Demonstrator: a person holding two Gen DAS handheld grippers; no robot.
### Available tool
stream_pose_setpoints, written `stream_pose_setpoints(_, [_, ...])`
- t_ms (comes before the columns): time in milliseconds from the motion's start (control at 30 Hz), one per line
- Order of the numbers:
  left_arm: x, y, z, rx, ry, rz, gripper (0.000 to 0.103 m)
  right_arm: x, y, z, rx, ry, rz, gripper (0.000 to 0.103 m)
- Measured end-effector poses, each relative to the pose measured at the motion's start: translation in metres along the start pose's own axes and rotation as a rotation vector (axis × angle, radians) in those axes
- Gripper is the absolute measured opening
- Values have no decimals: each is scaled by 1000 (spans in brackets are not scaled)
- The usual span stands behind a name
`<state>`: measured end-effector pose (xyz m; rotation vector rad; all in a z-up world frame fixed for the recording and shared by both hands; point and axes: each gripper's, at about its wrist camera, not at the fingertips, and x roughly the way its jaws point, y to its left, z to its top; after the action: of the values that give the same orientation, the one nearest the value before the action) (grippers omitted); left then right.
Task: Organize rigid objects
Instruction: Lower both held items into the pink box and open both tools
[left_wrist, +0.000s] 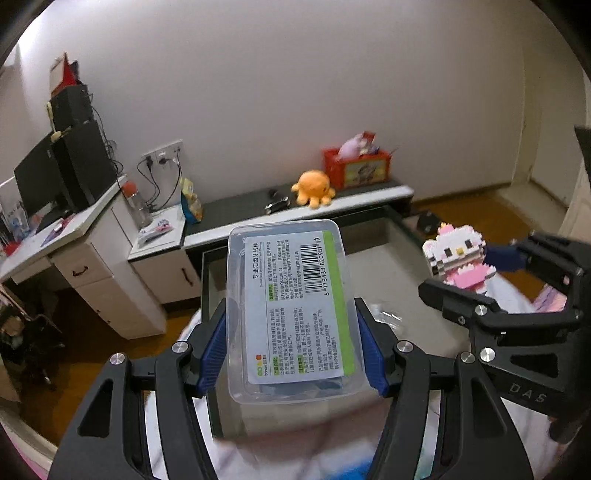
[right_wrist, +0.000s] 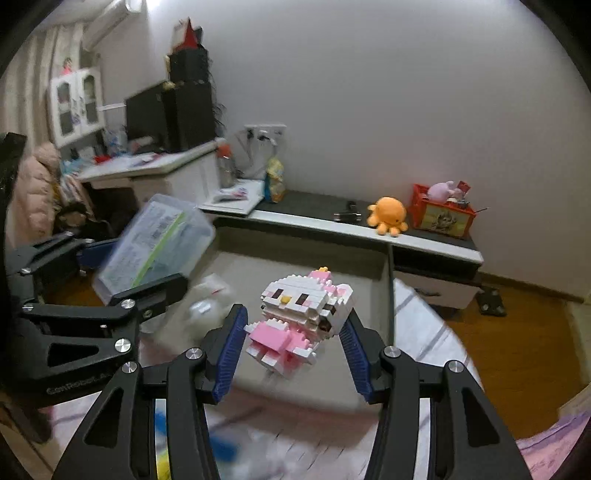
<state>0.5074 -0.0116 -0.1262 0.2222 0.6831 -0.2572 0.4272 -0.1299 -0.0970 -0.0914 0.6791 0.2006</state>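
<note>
Bedding with a pale striped pattern is seen under both tools, though most of it is smeared by blur and covered by a grey open-topped box, whose near edge is hidden behind the grippers. Above that box, a clear plastic floss-pick case is clamped by its long sides between the blue pads of the left gripper; its label is readable, but the contents are mostly masked by it. In the right wrist view the same case is blurred and half cut off by the tool. A pink-and-white brick cat figure is pinched, tilted, in the right gripper. Something whitish is seen lying in the box, too blurry to be identified. An orange plush octopus is seen on the far bench.
</note>
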Motion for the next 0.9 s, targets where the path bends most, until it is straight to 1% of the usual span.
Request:
stream_pose_setpoints(167, [61, 13, 22, 8, 115, 12, 63, 65, -12, 24, 13, 106, -17, 52])
stream_pose_setpoints(233, [81, 17, 26, 22, 152, 31, 63, 87, -15, 29, 14, 154, -19, 52])
stream_pose_setpoints(367, [105, 17, 28, 62, 200, 76, 63, 125, -18, 33, -7, 250, -31, 52])
stream_pose_setpoints(467, [116, 22, 28, 59, 222, 75, 63, 142, -19, 34, -10, 294, -28, 52])
stream_pose_setpoints(567, [124, 28, 28, 45, 229, 79, 64, 151, -24, 34, 0, 321, -18, 53])
stream_pose_setpoints(733, [122, 33, 27, 38, 219, 121, 77, 156, -25, 36, 2, 341, -21, 53])
stream_pose_setpoints(800, [113, 36, 27, 21, 200, 123, 80, 151, -23, 37, -3, 318, -27, 55])
stream_pose_setpoints(833, [107, 38, 27, 15, 187, 124, 82, 146, -23, 38, 1, 306, -33, 59])
stream_pose_setpoints(867, [100, 40, 28, 8, 175, 127, 84, 142, -23, 39, 5, 296, -39, 66])
stream_pose_setpoints(900, [93, 42, 28, 1, 160, 130, 87, 137, -23, 41, 5, 283, -46, 69])
